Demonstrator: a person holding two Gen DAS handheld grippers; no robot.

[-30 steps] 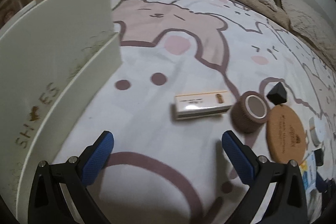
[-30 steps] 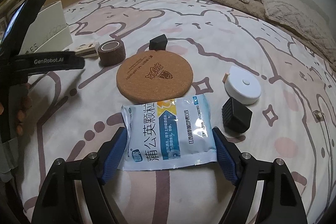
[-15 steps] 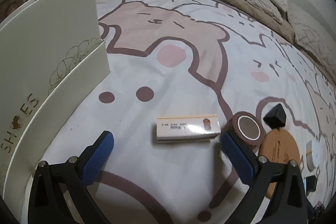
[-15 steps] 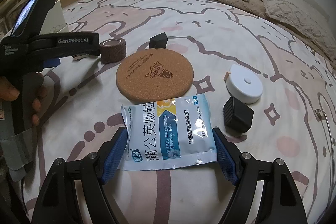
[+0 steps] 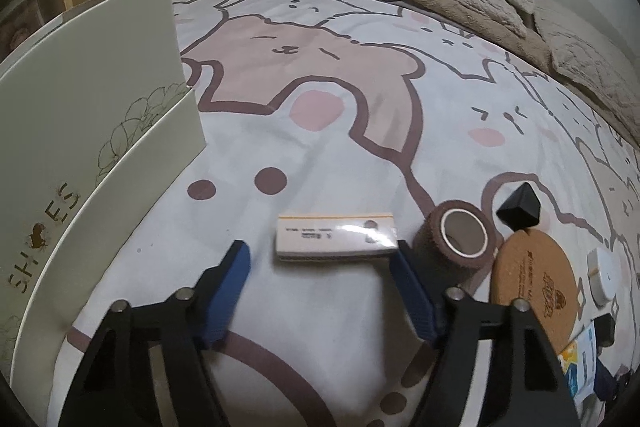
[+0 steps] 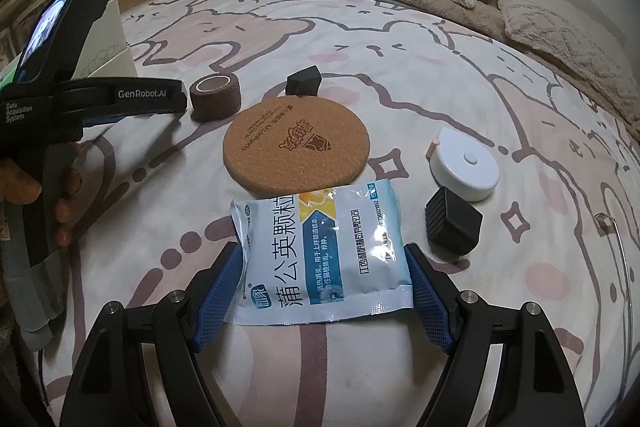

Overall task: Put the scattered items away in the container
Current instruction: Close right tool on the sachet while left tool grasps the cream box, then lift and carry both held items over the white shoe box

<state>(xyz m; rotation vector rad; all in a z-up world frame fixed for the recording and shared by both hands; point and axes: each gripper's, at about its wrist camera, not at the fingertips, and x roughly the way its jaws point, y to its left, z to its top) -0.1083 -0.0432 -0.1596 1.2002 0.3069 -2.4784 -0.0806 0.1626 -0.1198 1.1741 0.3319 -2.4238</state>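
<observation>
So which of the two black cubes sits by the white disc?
The ribbed cube, touching the white disc. The smooth cube sits beyond the cork mat.

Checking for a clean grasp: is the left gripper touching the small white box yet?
Apart. The left wrist view shows the left gripper open, bedsheet visible between the small white box and each finger.

shoe box cut off left, sachet mostly hidden

We observe a glossy plastic sachet, a rough cork coaster, a matt cloth-textured brown bandage roll, a glossy-topped cardboard box, and a smooth matt shoe box on printed cotton bedsheet.
</observation>
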